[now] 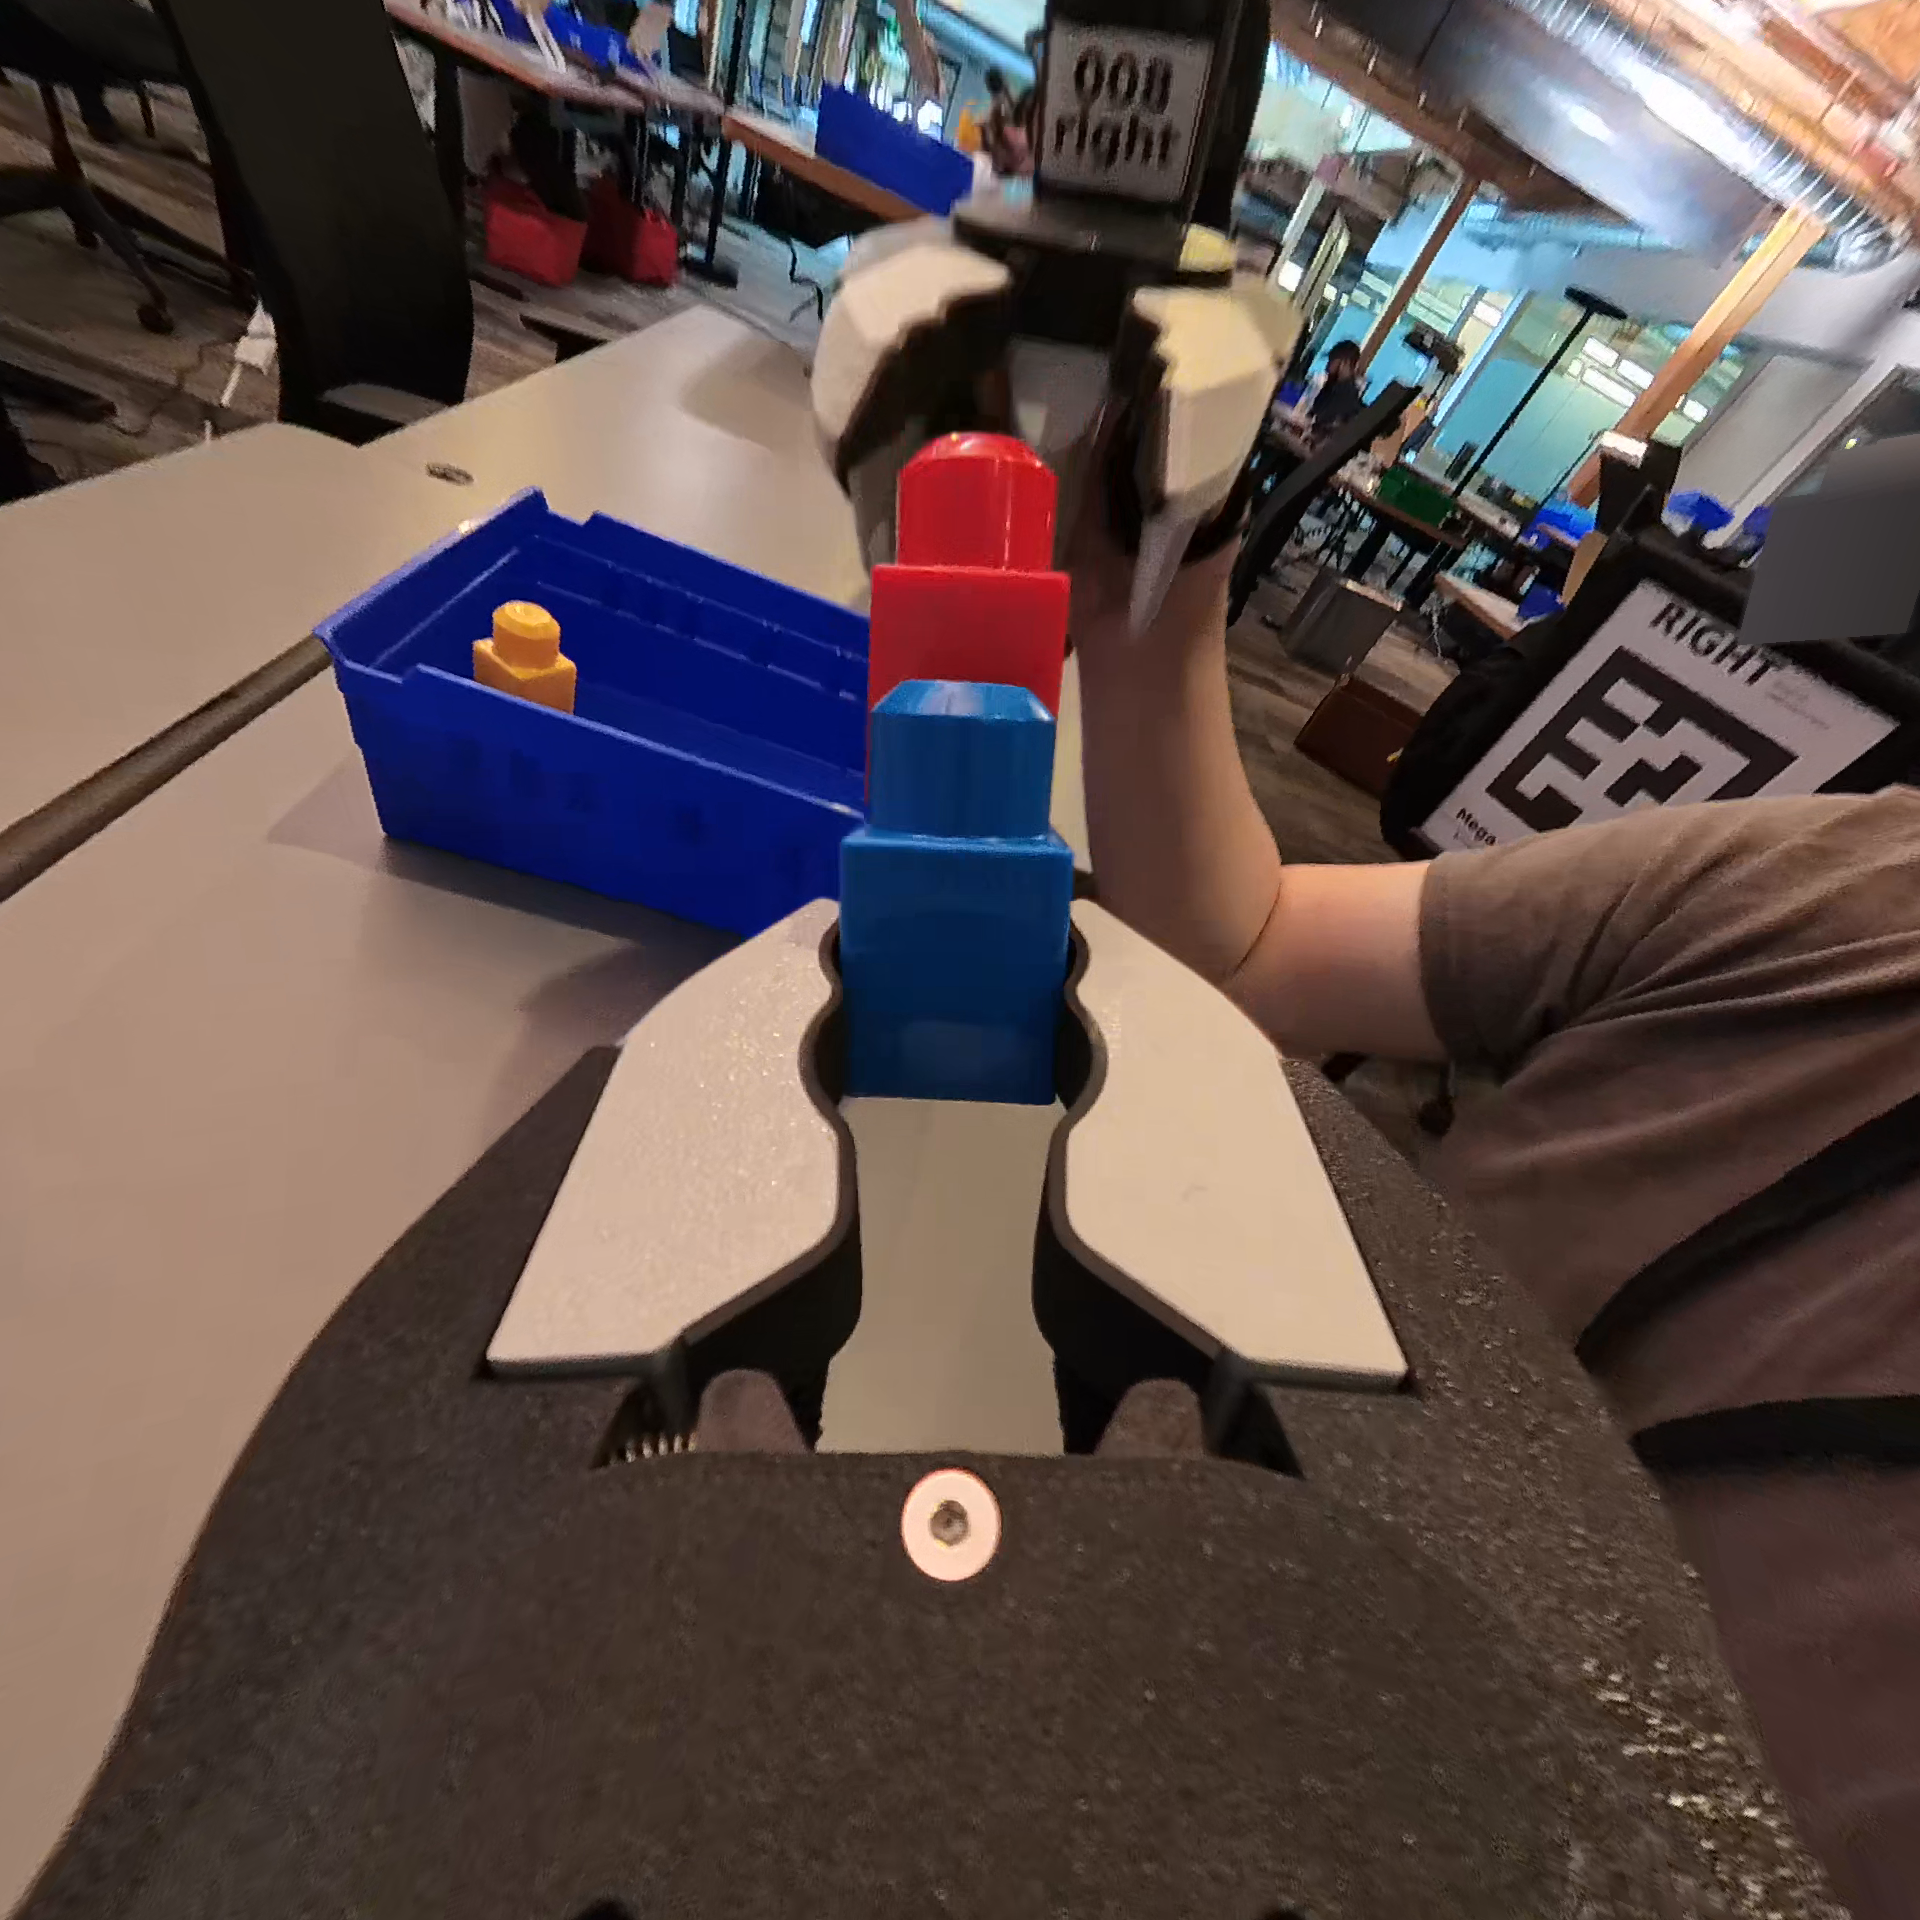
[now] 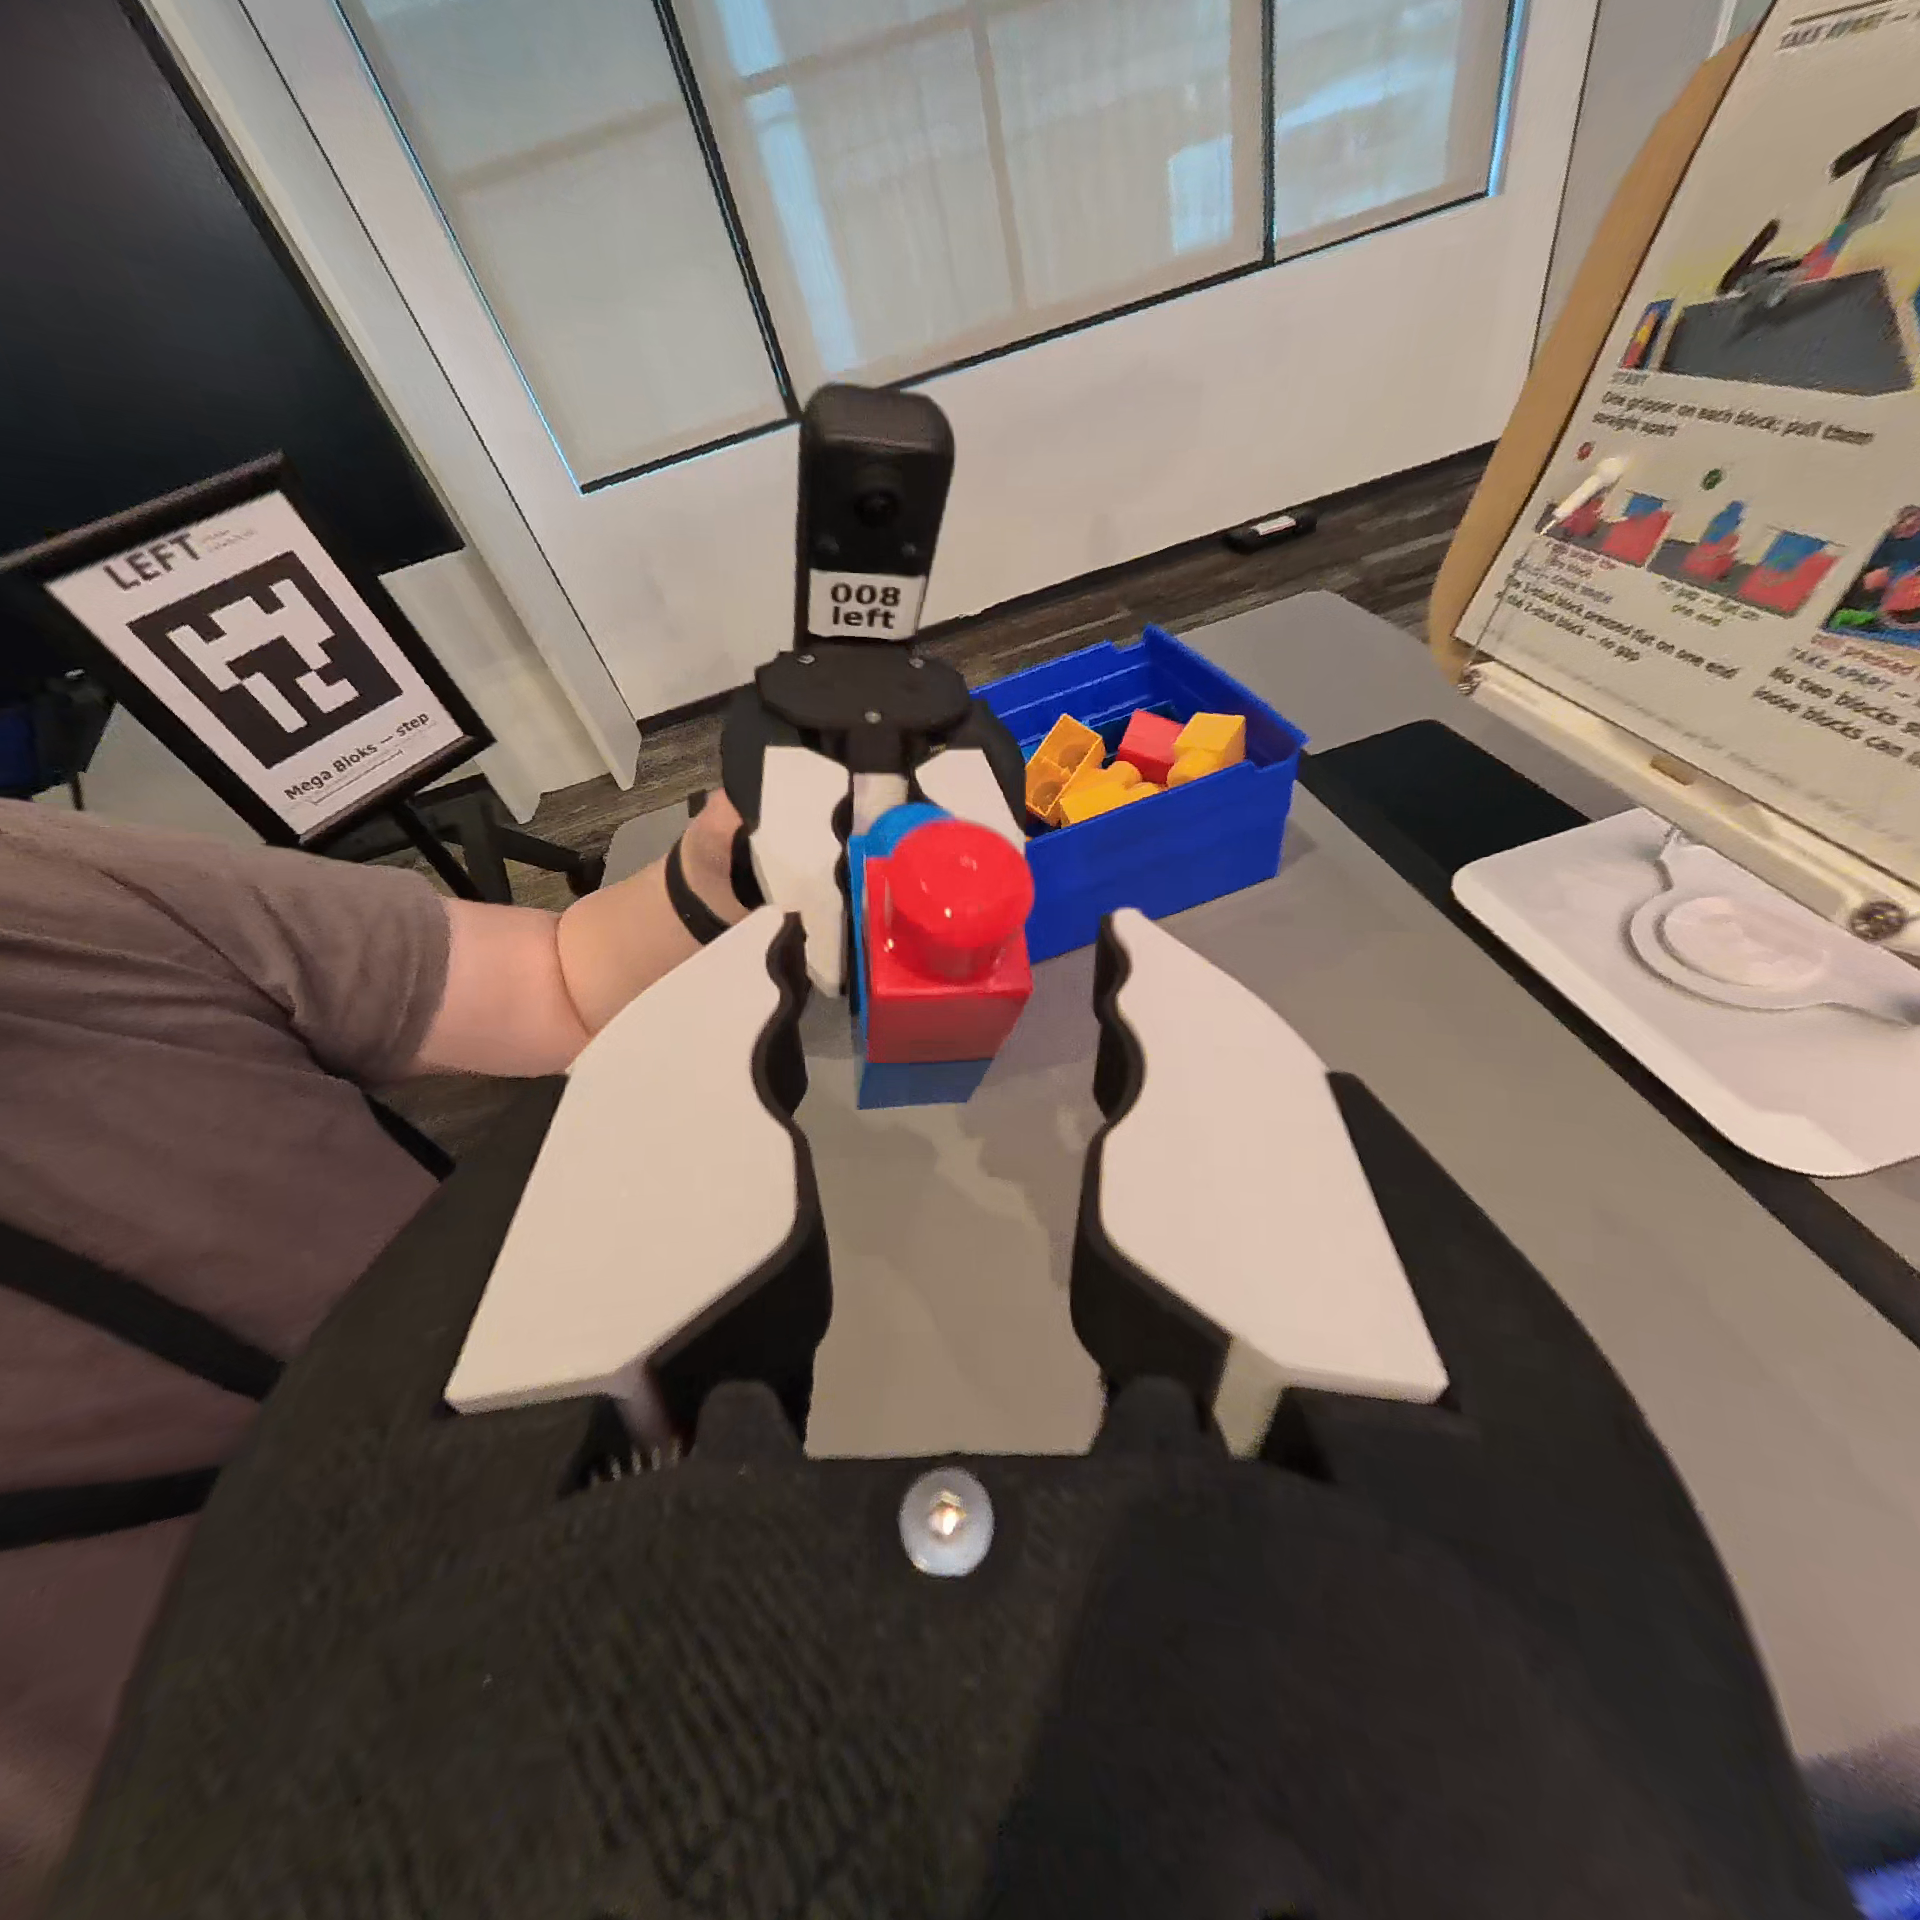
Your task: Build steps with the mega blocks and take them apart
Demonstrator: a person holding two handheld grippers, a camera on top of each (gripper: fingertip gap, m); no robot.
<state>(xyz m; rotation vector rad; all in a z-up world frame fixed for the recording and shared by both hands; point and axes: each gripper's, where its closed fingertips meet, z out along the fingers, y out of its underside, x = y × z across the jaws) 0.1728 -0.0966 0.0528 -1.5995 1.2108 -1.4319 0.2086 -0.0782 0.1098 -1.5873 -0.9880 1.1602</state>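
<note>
A blue block [image 1: 956, 966] stands on the grey table [image 1: 260, 1039], with a red block [image 1: 971, 634] pressed on its far end as a step. My left gripper [image 1: 954, 925] is shut on the blue block's near end. In the right wrist view the red block [image 2: 945, 977] sits on the blue block [image 2: 920, 1086], and my right gripper [image 2: 945, 925] is open, with its tips on either side of the red block and a gap on each side. The left gripper [image 2: 873, 831] shows behind the blocks. The right gripper [image 1: 1008, 520] shows open above the red block.
A blue bin [image 1: 623, 790] holding an orange block [image 1: 525, 660] lies left of the stack. In the right wrist view a blue bin [image 2: 1164, 862] holds several yellow and red blocks [image 2: 1132, 758]. An instruction board [image 2: 1714, 416] on a white base [image 2: 1714, 966] stands at the right. A person's arm [image 1: 1174, 779] is close by. The grippers' ends are close to 7 centimetres from one another.
</note>
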